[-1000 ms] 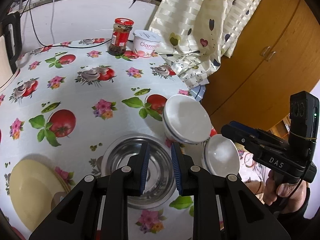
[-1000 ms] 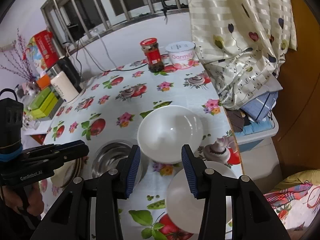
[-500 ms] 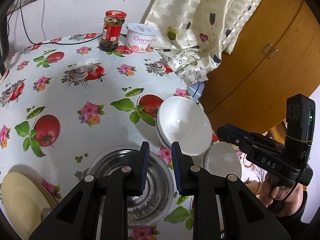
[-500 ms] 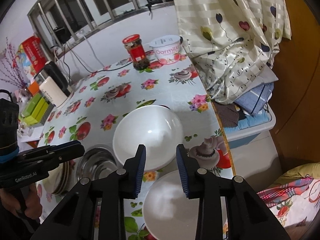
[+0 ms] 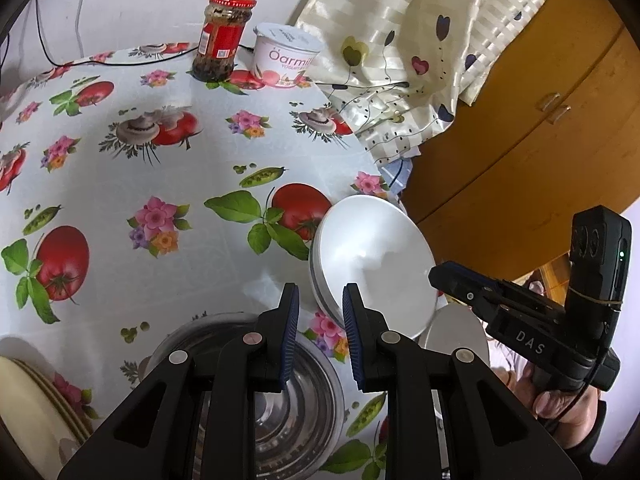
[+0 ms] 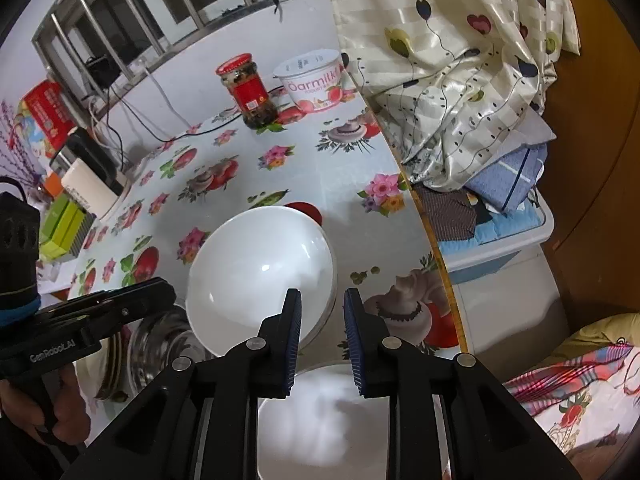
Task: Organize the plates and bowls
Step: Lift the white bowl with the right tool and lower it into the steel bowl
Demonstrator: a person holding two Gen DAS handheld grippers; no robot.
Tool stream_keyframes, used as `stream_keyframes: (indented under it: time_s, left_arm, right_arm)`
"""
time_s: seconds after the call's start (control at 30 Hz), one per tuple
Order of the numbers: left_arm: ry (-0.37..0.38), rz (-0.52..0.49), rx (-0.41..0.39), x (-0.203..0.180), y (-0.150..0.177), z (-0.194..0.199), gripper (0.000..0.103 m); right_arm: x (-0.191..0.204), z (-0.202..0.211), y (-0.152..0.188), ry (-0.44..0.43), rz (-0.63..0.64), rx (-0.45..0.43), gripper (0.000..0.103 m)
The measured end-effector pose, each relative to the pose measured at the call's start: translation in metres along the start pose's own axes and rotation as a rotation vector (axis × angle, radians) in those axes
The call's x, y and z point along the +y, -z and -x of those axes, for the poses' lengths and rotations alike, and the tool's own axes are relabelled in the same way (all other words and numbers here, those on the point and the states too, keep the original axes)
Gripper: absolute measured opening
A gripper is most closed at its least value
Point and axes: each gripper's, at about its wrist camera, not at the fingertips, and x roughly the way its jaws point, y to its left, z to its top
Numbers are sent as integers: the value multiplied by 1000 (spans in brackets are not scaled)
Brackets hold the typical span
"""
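Observation:
A large white bowl (image 5: 372,264) (image 6: 260,276) sits near the table's right edge. A smaller white bowl (image 6: 324,420) (image 5: 456,332) lies nearer, under my right gripper. A steel bowl (image 5: 276,396) (image 6: 160,344) lies under my left gripper. Cream plates (image 5: 28,412) are stacked at the lower left. My left gripper (image 5: 319,328) is open with a narrow gap and empty, above the steel bowl's far rim. My right gripper (image 6: 322,328) is open with a narrow gap and empty, over the near rim of the large white bowl.
A red-lidded jar (image 5: 222,48) and a yogurt tub (image 5: 286,58) stand at the table's far edge. A curtain (image 5: 400,60) hangs over the right side. Boxes and a kettle (image 6: 80,176) sit at the far left. A bin of folded cloth (image 6: 492,216) stands beside the table.
Both grippers have moved forward towards the large white bowl. My right gripper's jaws have narrowed. My left gripper's gap is unchanged.

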Motion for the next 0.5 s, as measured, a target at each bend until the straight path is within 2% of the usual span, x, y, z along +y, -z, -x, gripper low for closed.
stream_keyframes:
  time_s: [0.43,0.5]
  left_arm:
    - [17,15,35,-1,-4,-17,23]
    - [17,14,39,0,-5,-19,19]
  right_arm:
    - [-4,-15,-2,-14,-10,32,15]
    - [-4,-16,-2,-17,-11,33,14]
